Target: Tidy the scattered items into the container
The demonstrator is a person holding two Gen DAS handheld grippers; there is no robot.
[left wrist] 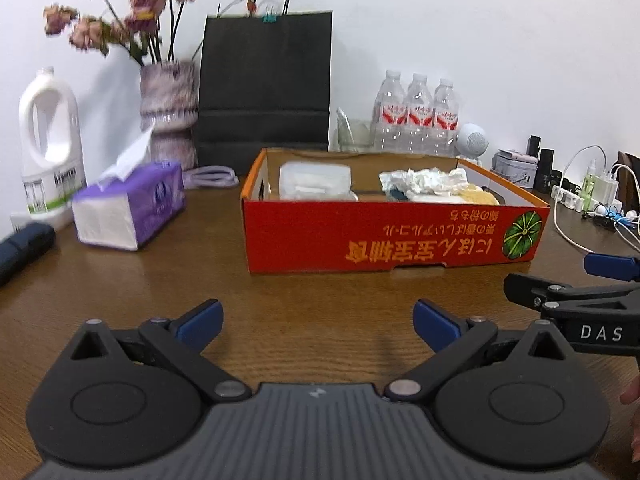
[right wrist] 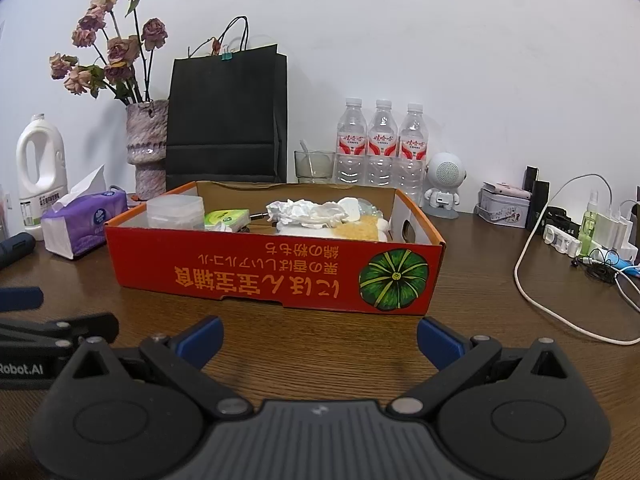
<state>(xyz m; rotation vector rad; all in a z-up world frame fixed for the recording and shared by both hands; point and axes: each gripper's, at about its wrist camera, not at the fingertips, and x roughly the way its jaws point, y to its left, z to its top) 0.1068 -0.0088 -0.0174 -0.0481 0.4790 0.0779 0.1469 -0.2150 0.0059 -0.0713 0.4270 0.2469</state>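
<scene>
A red cardboard box (left wrist: 376,240) (right wrist: 248,272) with a green pumpkin print stands on the wooden table. It holds a clear plastic tub (left wrist: 316,182) (right wrist: 174,210), crumpled white paper (left wrist: 420,180) (right wrist: 308,212), a green packet (right wrist: 226,218) and a yellow sponge-like item (right wrist: 358,230). My left gripper (left wrist: 318,322) is open and empty, held back from the box's front wall. My right gripper (right wrist: 320,338) is open and empty, also short of the box. Each gripper shows at the edge of the other's view, the right one (left wrist: 576,280) and the left one (right wrist: 24,312).
A purple tissue pack (left wrist: 128,212) (right wrist: 82,222), a white detergent jug (left wrist: 50,148), a vase of dried flowers (left wrist: 170,108), a black paper bag (left wrist: 266,88), three water bottles (left wrist: 416,116), a glass (right wrist: 314,166), a small speaker (right wrist: 442,184) and chargers with cables (right wrist: 560,264) ring the box.
</scene>
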